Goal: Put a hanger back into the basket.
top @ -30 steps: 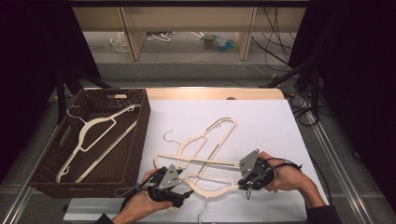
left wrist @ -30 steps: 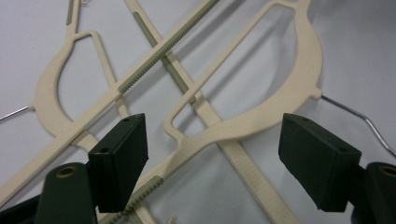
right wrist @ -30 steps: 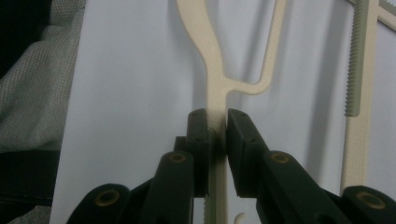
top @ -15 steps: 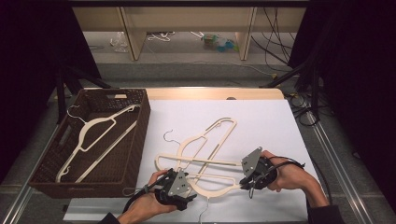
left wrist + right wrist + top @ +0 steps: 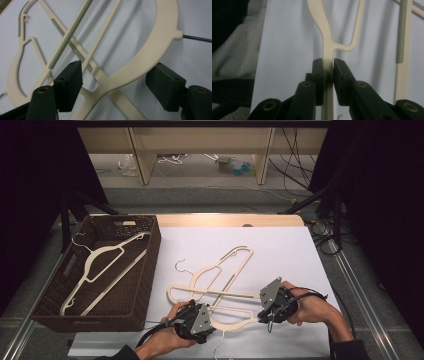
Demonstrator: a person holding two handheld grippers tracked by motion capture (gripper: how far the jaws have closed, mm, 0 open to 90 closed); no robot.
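Partway: one hanger (image 5: 102, 270) already in basket (image 5: 145, 285), well left of left hand-held gripper (image 5: 192, 317). Nearest hanger (image 5: 235, 320) clenched by right hand-held gripper (image 5: 328, 67); left jaws closing around it, not yet pressing. Second hanger (image 5: 220, 270) on worktop (image 5: 290, 250) beyond.

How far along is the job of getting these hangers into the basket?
One cream hanger already lies in the brown wicker basket. Two hangers remain crossed on the white table. The right gripper is shut on the end of the near hanger, and the left gripper has its jaws closing either side of that hanger's shoulder, not yet pressing. Left: lift it over, then the far hanger.
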